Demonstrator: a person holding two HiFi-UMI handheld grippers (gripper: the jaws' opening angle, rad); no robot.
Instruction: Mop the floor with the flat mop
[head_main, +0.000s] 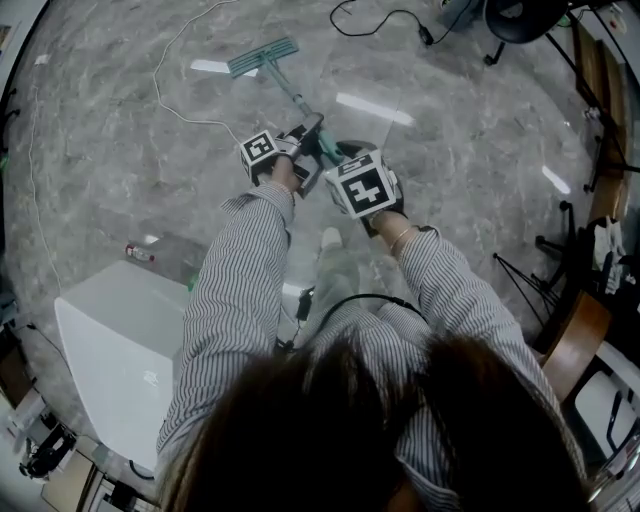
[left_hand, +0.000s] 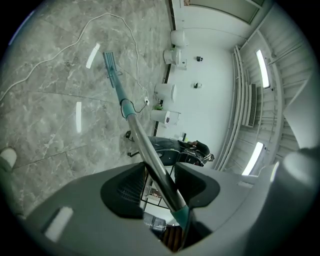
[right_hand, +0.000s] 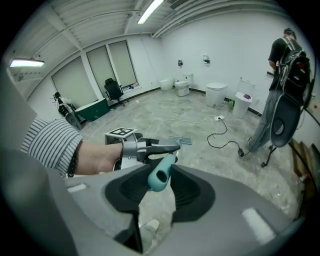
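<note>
1. My left claw (left_hand: 160, 172) points almost level at the end of an outstretched striped sleeve (head_main: 235, 290). Its jaws pinch the metal shaft (left_hand: 142, 142) of the flat mop (head_main: 292, 92).
2. My right claw (right_hand: 161, 172) tilts steeply down, just behind the left. Its jaws are clamped on the teal grip end (right_hand: 160, 180).
3. From both claws the shaft slopes away to the mop head (head_main: 262, 57), which lies flat on the marble floor (head_main: 110, 130), well ahead.

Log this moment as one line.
left gripper: shut on mop pole | right gripper: shut on handle end | mop head: on floor
</note>
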